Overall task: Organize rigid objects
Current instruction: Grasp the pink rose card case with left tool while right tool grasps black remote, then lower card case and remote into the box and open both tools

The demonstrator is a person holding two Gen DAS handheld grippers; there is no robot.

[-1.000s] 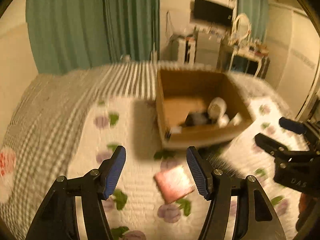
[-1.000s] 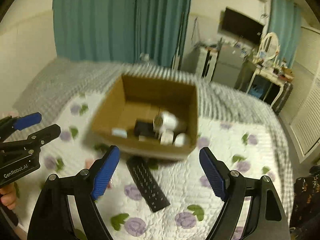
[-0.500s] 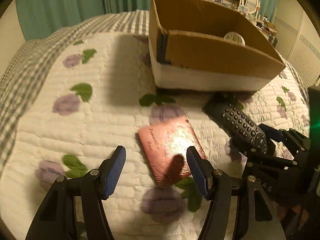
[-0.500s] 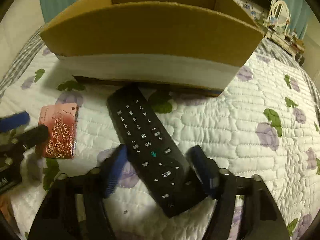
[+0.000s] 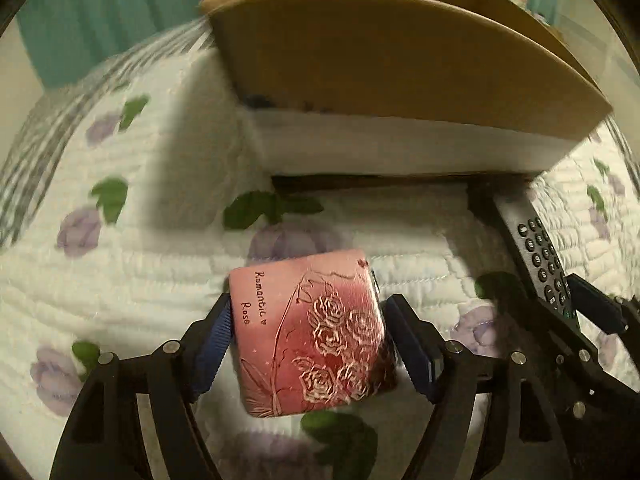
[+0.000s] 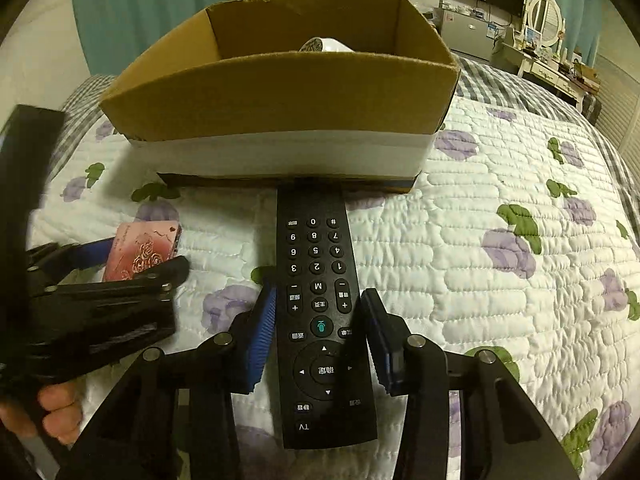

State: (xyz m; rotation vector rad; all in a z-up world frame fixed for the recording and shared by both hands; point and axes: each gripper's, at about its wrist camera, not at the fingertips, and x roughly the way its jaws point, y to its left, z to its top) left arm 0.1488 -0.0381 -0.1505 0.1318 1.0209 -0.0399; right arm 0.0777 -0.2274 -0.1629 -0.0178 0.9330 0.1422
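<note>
A pink rose-patterned box [image 5: 310,332] sits between the blue pads of my left gripper [image 5: 306,346], which is shut on it just above the quilt; it also shows in the right wrist view [image 6: 140,250]. A black TV remote [image 6: 320,312] lies on the quilt with its far end against the cardboard box [image 6: 280,92]. My right gripper [image 6: 320,340] straddles the remote's middle, left pad touching its edge, right pad a small gap away. The remote also shows in the left wrist view [image 5: 536,256], with the right gripper [image 5: 592,320] around it.
The cardboard box [image 5: 400,64] with a white lower band stands just beyond both grippers and holds a white round object [image 6: 324,45]. The floral quilt [image 6: 500,240] covers the bed. Teal curtains, a dresser and a mirror are far behind.
Both grippers dropped low to the quilt and moved forward. The left one closed on the pink box; the right one closed in around the remote, which now lies straight between its pads.
</note>
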